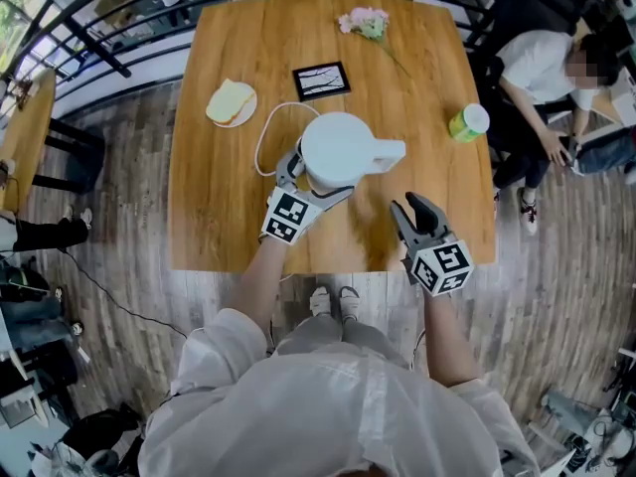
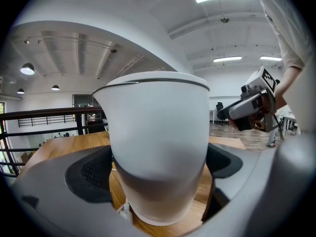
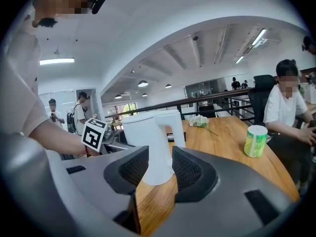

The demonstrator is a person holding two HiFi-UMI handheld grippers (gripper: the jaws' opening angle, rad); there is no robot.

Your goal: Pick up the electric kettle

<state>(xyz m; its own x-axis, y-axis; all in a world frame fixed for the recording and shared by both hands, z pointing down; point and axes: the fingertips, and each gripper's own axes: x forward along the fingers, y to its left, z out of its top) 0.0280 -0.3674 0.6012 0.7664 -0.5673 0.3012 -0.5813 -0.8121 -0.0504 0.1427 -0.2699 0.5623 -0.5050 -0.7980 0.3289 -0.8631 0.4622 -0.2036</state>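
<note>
Wooden table (image 1: 224,222) bears kettle (image 1: 338,149); railing (image 1: 99,50), seemingly metal, behind.

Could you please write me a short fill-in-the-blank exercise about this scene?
1. The left gripper grips the white ___.
2. The right gripper has its jaws ___, holding nothing.
3. The bread lies on a small ___.
Missing: kettle; open; plate.

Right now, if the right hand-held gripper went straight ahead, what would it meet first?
The right hand-held gripper would probably meet the electric kettle's handle, framed between its open jaws; depth is unclear.
</note>
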